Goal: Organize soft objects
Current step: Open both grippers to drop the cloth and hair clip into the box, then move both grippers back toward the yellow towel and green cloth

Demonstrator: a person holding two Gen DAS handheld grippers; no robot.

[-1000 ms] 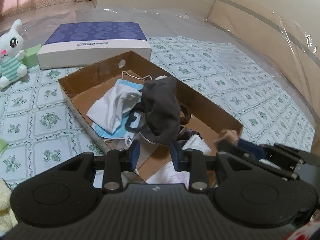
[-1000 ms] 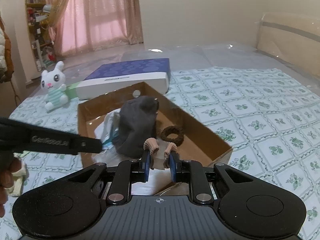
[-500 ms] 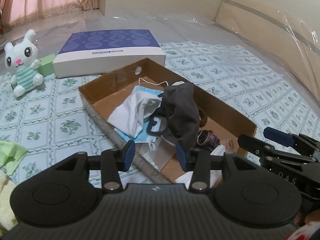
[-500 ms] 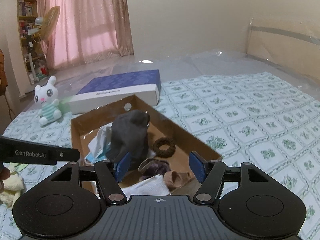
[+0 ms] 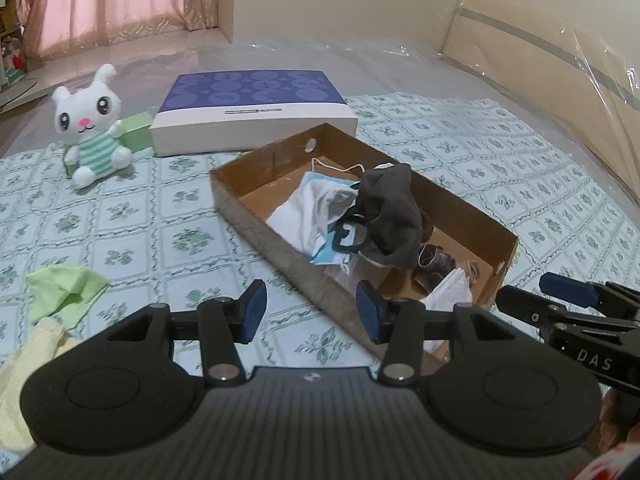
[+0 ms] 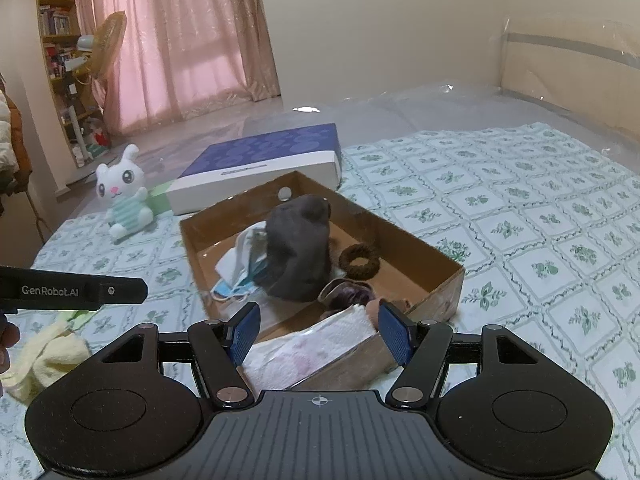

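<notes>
Left tool (image 5: pixel 308 310) opening, nothing between its jaws; right tool (image 6: pixel 318 332) wide open, empty, over box (image 6: pixel 440 284) of soft things; gray cloth (image 6: pixel 298 252) inside

Home bedroom: bed (image 6: pixel 520 208), curtains (image 6: pixel 180 48), bookshelf (image 6: pixel 56 36)

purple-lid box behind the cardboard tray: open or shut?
Shut. The purple lid sits flush over the white base on every visible side, in both views.

Pink curtains (image 6: pixel 180 40) backlit, cream wall (image 6: pixel 380 20), bookshelf (image 6: pixel 56 32) left, fan (image 6: pixel 108 36).
</notes>
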